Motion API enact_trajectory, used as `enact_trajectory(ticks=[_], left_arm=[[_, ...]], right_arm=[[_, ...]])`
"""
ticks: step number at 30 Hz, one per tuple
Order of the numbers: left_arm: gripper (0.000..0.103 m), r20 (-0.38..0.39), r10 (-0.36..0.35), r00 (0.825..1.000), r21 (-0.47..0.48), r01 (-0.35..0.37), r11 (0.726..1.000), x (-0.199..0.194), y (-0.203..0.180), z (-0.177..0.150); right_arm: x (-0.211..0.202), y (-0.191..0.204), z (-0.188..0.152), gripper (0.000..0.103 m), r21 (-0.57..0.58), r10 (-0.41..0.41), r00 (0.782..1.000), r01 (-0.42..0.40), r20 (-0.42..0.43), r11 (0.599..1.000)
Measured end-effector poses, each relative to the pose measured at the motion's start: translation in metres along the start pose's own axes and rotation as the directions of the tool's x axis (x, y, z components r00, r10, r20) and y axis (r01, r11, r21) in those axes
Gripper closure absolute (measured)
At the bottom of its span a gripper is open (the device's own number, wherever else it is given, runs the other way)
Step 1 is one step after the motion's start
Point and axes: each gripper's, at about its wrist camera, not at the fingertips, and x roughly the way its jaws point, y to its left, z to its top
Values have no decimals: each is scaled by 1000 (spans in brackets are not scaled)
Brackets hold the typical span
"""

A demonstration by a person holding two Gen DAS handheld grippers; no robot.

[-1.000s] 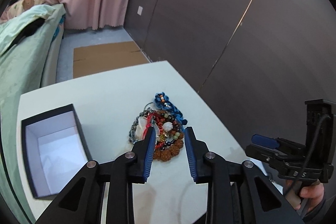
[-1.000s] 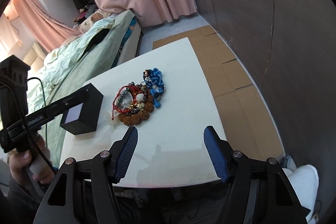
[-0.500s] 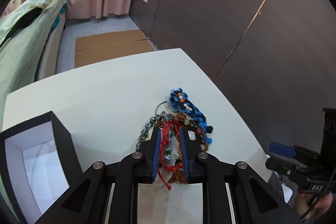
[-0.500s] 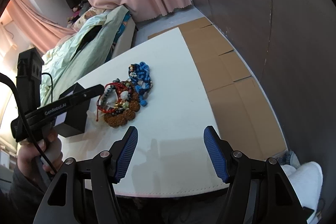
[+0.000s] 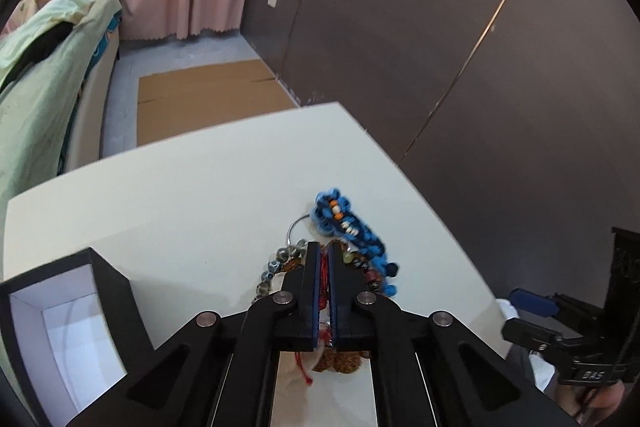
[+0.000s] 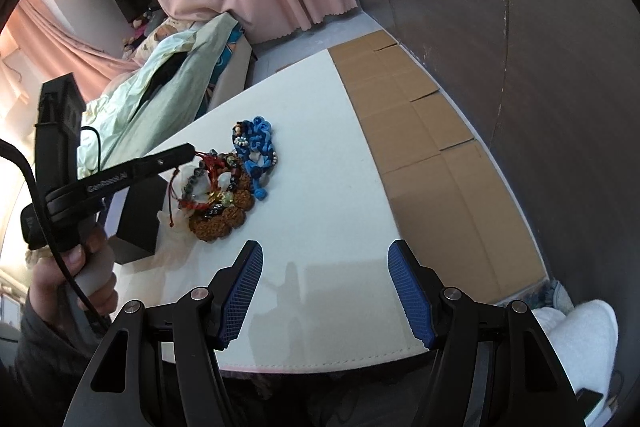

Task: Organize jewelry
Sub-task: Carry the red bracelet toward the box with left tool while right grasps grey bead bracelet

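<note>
A heap of bracelets lies on the white table (image 5: 180,195): a blue cord bracelet (image 5: 352,231), grey beads (image 5: 276,263), brown seed beads (image 6: 224,215) and a red string bracelet (image 6: 192,183). My left gripper (image 5: 324,251) is shut on the red string bracelet (image 5: 323,267), its jaws pressed together over the heap. In the right wrist view the left gripper (image 6: 192,151) pinches the red loop at its top. My right gripper (image 6: 324,259) is open and empty above the table's near edge, apart from the heap.
An open black box (image 5: 76,315) with a white inside stands left of the heap; it also shows in the right wrist view (image 6: 140,215). Cardboard sheets (image 6: 432,147) cover the floor to the right. A bed with a green quilt (image 5: 36,67) is beyond the table.
My left gripper moved down onto the heap and closed from open onto the red string bracelet. The right gripper stayed open and drifted slightly.
</note>
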Motion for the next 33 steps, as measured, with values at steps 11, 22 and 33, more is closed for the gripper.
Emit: enact_trajectory(ticks=[11, 22, 33], left_arm=[[100, 94, -10, 996, -9, 11, 1000, -55, -7, 4], [100, 173, 64, 983, -96, -48, 994, -108, 19, -15], [100, 223, 169, 960, -195, -125, 973, -148, 52, -32]], right_arm=[[4, 25, 7, 37, -14, 86, 996, -86, 9, 996], [43, 68, 40, 61, 6, 284, 956, -284, -73, 959], [95, 83, 70, 66, 99, 324, 935, -312, -143, 945]])
